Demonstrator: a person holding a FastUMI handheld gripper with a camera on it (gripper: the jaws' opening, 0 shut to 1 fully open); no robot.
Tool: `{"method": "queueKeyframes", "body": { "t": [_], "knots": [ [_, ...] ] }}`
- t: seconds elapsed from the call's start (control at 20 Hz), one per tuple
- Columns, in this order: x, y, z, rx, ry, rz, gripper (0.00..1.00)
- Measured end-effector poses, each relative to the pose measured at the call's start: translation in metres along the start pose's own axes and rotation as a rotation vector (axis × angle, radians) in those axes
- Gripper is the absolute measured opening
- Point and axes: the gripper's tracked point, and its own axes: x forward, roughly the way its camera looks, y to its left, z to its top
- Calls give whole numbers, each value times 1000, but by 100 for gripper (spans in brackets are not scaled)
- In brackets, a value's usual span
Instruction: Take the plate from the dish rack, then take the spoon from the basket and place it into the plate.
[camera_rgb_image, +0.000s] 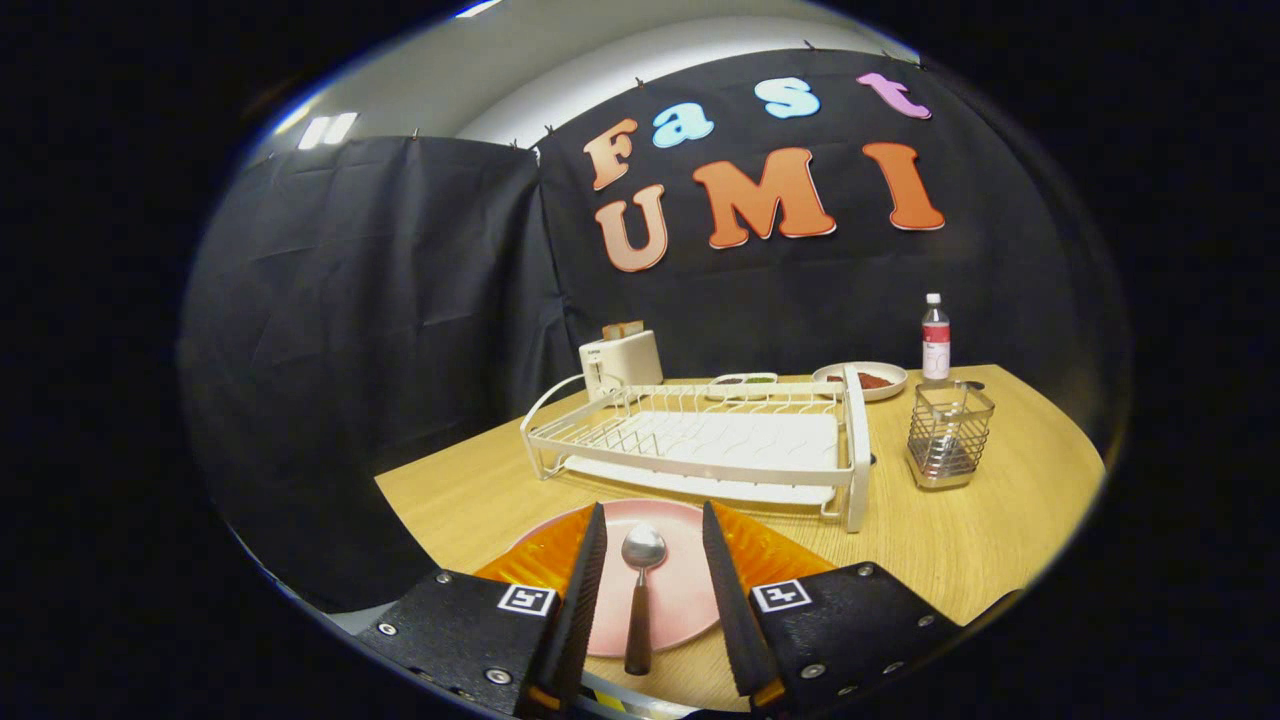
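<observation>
Spoon (640, 590), one, steel bowl and dark handle, lies on one round pink plate (680, 600) with an orange rim at the wooden counter's (960, 540) near edge, between the fingers (585, 590), which stand apart, touching nothing. Beyond: one white toaster (622, 362), one white wire dish rack (700, 445), one square wire basket (947, 435).

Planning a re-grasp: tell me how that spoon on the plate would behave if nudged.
The spoon looks rigid, with a metal bowl and dark handle. Lying on the smooth pink plate, it would likely slide or pivot rather than roll. The gripper fingers stand open on either side of it.
</observation>
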Motion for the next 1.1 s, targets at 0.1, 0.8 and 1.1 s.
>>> {"method": "queueKeyframes", "body": {
  "t": [0.1,0.8,1.1],
  "knots": [
    [-3,-7,22,-8,-54,-62,66],
    [-62,-12,129,-22,-316,-209,86],
    [-67,-16,126,15,-314,-208,86]
  ]
}}
